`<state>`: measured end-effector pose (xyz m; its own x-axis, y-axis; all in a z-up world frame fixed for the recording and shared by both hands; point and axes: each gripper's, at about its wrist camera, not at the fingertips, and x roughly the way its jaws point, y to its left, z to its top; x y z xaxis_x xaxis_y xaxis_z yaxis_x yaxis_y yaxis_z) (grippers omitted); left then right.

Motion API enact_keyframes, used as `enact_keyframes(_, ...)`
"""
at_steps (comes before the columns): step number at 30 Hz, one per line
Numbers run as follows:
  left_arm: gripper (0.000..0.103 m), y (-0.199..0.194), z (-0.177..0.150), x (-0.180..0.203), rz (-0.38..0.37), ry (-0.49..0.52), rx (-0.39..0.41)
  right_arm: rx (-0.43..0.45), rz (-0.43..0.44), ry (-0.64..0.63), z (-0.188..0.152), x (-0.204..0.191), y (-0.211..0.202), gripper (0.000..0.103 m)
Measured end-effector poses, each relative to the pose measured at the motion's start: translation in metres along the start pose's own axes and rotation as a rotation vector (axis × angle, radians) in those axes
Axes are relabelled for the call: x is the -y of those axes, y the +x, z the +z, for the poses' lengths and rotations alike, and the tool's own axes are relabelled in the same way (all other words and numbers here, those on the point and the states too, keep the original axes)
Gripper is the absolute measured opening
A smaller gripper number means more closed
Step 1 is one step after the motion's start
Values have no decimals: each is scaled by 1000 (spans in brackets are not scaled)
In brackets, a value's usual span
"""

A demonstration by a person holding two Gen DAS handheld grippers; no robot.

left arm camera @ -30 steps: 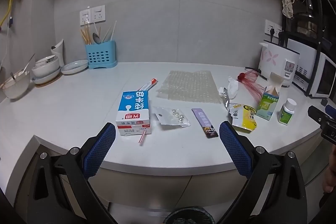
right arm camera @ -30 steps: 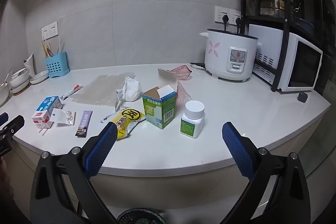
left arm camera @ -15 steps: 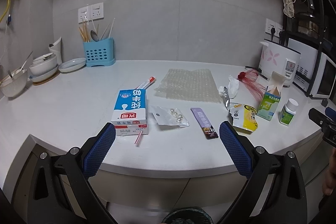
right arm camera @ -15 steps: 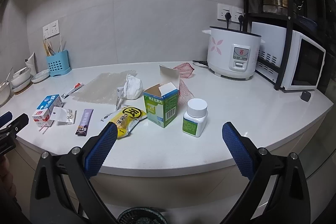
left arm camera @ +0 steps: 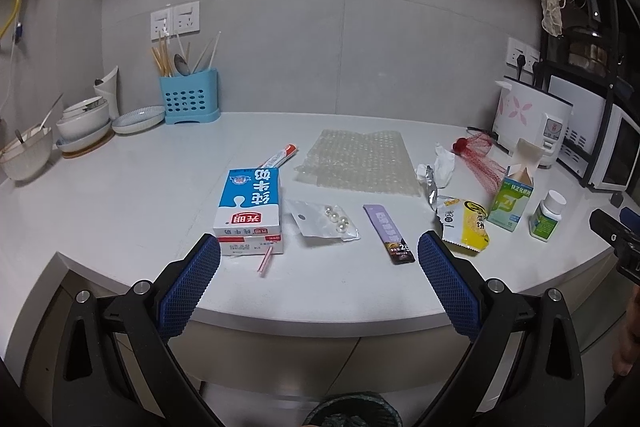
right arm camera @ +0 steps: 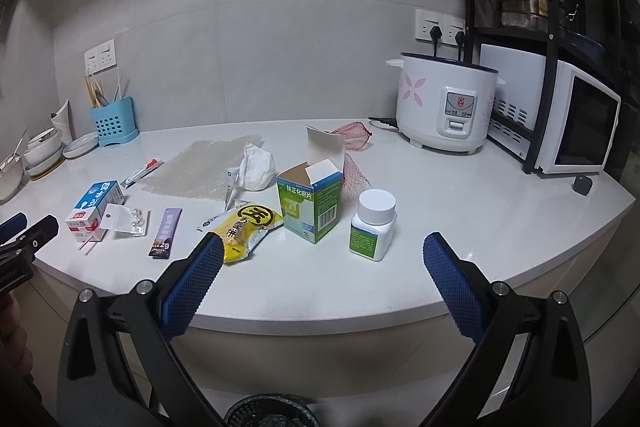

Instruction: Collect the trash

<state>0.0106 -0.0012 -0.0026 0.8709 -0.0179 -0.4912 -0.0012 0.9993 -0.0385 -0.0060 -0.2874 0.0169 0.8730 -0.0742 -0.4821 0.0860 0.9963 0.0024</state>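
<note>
Trash lies on the white counter (left arm camera: pixel 120 195): a blue milk carton (left arm camera: pixel 250 211) on its side, a clear pearl packet (left arm camera: pixel 324 219), a purple sachet (left arm camera: pixel 390 233), a yellow snack bag (left arm camera: pixel 464 227), a green open box (right arm camera: pixel 310 205), a white pill bottle (right arm camera: pixel 374 225), bubble wrap (left arm camera: pixel 360 163), crumpled tissue (right arm camera: pixel 258 165) and red netting (left arm camera: pixel 480 157). My left gripper (left arm camera: pixel 319 253) is open and empty at the counter's front edge, before the carton and packet. My right gripper (right arm camera: pixel 322 251) is open and empty, just short of the box and bottle.
A dark bin (right arm camera: pixel 270 411) stands on the floor below the counter edge. A rice cooker (right arm camera: pixel 448 113) and microwave (right arm camera: pixel 560 119) stand at the right. A blue utensil holder (left arm camera: pixel 188 99) and stacked bowls (left arm camera: pixel 82 129) are at the back left.
Both grippers have risen and moved a little closer to the counter. Nothing on the counter has moved, and both stay open.
</note>
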Motion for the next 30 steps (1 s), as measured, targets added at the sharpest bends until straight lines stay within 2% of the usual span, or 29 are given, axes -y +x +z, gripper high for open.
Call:
enact_keyframes(17, 97, -2, -2, 2, -10, 3, -8, 2, 3, 12, -2, 3, 0, 96)
enact_keyframes(30, 97, -5, -2, 1, -18, -1, -14, 33, 9, 18, 1, 5, -15, 96)
